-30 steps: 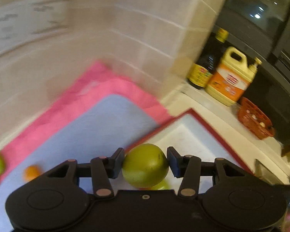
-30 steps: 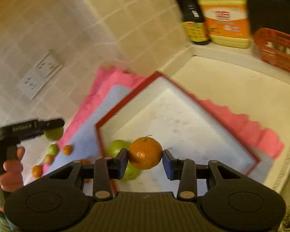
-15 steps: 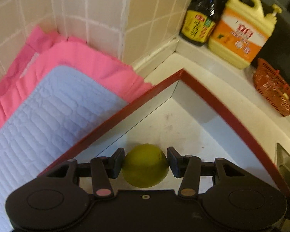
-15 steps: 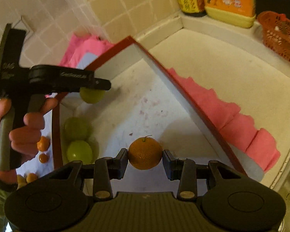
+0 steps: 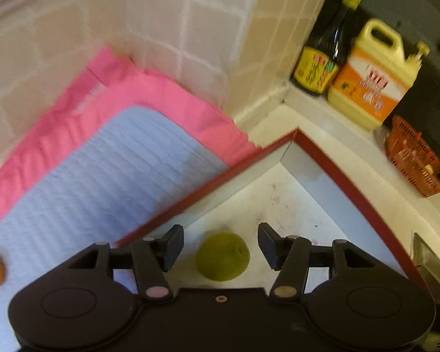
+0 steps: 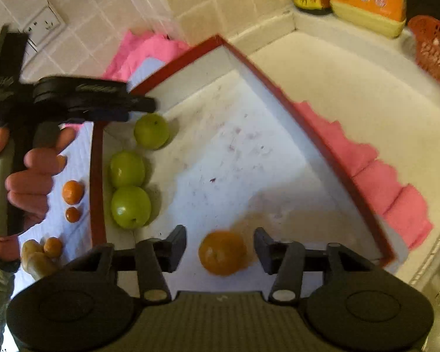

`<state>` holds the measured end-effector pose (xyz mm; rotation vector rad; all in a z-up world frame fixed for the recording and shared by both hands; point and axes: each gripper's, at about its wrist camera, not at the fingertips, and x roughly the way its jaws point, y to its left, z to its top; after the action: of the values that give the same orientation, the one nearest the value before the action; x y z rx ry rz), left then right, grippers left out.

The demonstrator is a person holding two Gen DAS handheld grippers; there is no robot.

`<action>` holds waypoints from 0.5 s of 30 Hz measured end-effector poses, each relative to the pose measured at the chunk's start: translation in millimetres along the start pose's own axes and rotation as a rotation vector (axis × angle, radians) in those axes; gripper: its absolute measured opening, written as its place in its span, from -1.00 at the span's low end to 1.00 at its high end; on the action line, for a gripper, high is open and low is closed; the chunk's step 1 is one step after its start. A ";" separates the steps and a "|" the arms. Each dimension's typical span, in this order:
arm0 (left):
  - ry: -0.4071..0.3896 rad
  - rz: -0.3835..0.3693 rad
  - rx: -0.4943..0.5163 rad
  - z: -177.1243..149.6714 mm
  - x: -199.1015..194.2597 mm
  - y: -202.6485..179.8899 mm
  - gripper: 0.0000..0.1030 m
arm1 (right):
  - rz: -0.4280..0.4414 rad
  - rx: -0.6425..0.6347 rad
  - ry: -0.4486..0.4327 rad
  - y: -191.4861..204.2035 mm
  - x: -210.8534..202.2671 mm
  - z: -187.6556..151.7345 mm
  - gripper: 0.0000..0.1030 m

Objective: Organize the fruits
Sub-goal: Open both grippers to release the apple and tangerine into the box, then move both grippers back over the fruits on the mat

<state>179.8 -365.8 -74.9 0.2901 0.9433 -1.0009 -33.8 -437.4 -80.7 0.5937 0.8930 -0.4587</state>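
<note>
A white tray with a red rim [image 6: 308, 123] lies on the counter; it also shows in the left wrist view [image 5: 337, 176]. My left gripper [image 5: 220, 249] is open above a green fruit [image 5: 222, 255] that rests on the tray floor. In the right wrist view the left gripper [image 6: 138, 107] hovers over that fruit [image 6: 151, 131], with two more green fruits [image 6: 126, 169] [image 6: 130, 207] beside it along the tray's left wall. My right gripper [image 6: 220, 248] is open around an orange tangerine [image 6: 222, 253] lying in the tray.
A blue mat [image 5: 102, 182] on pink cloth [image 5: 149, 94] lies left of the tray with small orange fruits [image 6: 72, 192] on it. A soy sauce bottle [image 5: 325, 58], a yellow jug [image 5: 372, 76] and a red basket [image 5: 413, 158] stand at the back. A sink edge [image 5: 431, 261] is at right.
Both grippers have opened. The green fruit and the tangerine have left the fingers and now lie on the tray floor. The left gripper has risen a little.
</note>
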 end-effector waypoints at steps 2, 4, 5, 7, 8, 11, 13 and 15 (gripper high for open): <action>-0.041 0.012 0.002 -5.3 -23.5 6.0 0.36 | -0.005 0.006 -0.027 -1.4 -13.2 -1.0 0.23; -0.073 0.027 -0.006 -11.3 -45.9 15.3 0.37 | -0.012 0.011 -0.056 -1.4 -25.3 -2.6 0.31; -0.090 0.035 -0.012 -15.9 -58.3 21.2 0.37 | -0.017 0.014 -0.070 -1.8 -31.6 -3.6 0.37; -0.114 0.046 -0.023 -23.6 -78.4 31.8 0.38 | -0.029 0.013 -0.091 -0.9 -42.3 -5.3 0.45; -0.126 0.056 -0.031 -28.7 -90.0 38.1 0.39 | -0.034 0.009 -0.096 0.8 -44.8 -5.9 0.45; -0.160 0.085 -0.047 -42.8 -117.5 52.0 0.45 | -0.054 -0.012 -0.113 12.6 -49.6 -7.8 0.45; -0.183 0.103 -0.055 -53.0 -135.2 60.7 0.50 | -0.069 -0.033 -0.118 23.3 -51.3 -10.1 0.45; -0.201 0.121 -0.069 -63.2 -153.7 70.8 0.50 | -0.060 -0.053 -0.120 35.0 -52.8 -10.8 0.45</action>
<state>173.0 -199.3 -5.3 0.1826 0.7668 -0.8672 -48.3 -397.6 -32.5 0.4868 0.8078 -0.5179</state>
